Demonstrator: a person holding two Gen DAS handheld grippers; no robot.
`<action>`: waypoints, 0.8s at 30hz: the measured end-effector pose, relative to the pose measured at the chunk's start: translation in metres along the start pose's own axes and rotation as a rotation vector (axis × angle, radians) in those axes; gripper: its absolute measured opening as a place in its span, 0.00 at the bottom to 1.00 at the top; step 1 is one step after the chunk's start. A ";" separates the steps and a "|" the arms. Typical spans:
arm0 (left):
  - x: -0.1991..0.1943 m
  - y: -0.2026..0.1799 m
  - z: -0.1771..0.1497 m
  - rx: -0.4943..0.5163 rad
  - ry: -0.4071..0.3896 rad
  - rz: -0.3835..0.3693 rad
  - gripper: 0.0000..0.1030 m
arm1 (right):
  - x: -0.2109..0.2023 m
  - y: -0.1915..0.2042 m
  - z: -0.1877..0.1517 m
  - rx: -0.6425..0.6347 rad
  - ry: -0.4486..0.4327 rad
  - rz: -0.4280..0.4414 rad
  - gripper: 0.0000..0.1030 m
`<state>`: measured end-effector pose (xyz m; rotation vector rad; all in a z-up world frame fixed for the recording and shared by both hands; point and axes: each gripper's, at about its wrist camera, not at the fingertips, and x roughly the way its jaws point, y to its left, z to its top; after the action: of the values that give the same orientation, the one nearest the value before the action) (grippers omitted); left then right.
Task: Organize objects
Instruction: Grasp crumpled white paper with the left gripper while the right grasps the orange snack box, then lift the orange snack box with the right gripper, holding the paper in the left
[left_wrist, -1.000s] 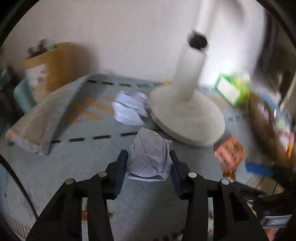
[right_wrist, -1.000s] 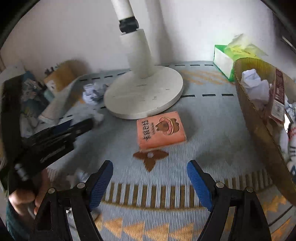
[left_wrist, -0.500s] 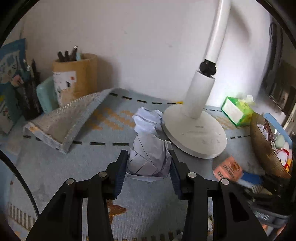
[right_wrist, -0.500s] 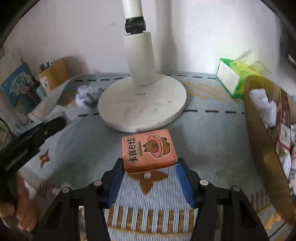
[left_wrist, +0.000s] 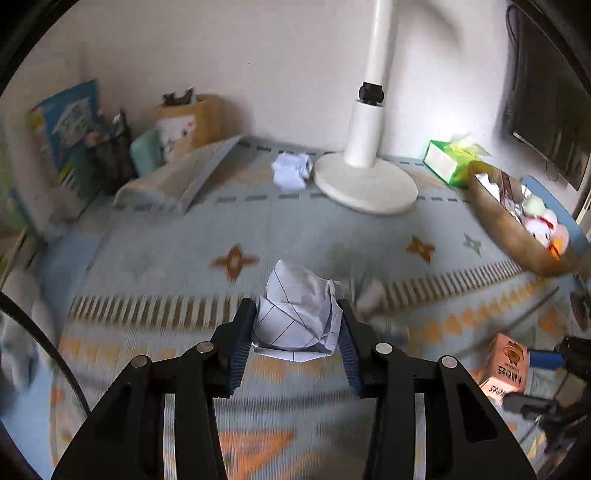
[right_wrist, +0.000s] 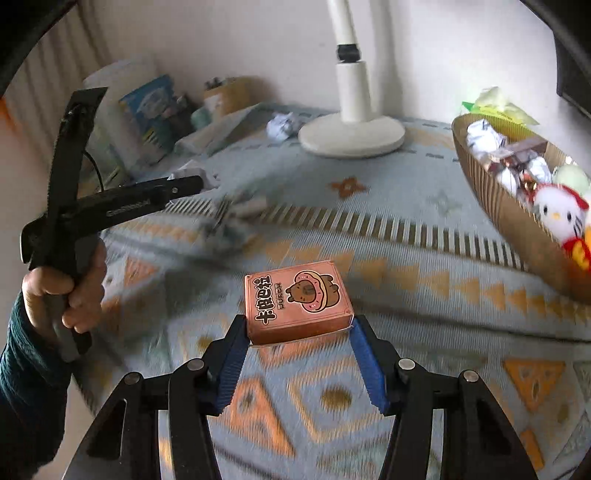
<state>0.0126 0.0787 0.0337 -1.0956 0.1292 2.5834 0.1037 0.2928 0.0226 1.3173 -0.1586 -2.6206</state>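
The left gripper (left_wrist: 297, 332) is clamped on a crumpled ball of lined paper (left_wrist: 297, 314), held above the patterned rug (left_wrist: 332, 229). The right gripper (right_wrist: 297, 345) grips an orange box (right_wrist: 295, 299) by its near edge — its lid shows a cartoon bear in a doughnut, Chinese characters and small Latin lettering too blurred to read. To the right, a brown basket (right_wrist: 517, 214) holds crumpled paper, wrappers and a Hello Kitty plush (right_wrist: 557, 214). A second paper ball (left_wrist: 291, 171) lies beside the white lamp base (left_wrist: 365, 181).
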 end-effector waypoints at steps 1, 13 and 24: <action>-0.004 0.002 -0.009 -0.009 0.005 0.010 0.39 | -0.004 0.001 -0.007 -0.016 0.003 0.014 0.53; -0.007 0.027 -0.039 -0.169 0.002 -0.048 0.39 | -0.013 -0.028 -0.025 -0.147 0.042 -0.077 0.54; -0.006 0.025 -0.040 -0.161 0.007 -0.035 0.39 | -0.036 -0.061 -0.050 0.134 -0.038 -0.092 0.73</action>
<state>0.0353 0.0454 0.0089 -1.1509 -0.0976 2.5960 0.1571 0.3606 0.0092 1.3478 -0.2914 -2.7565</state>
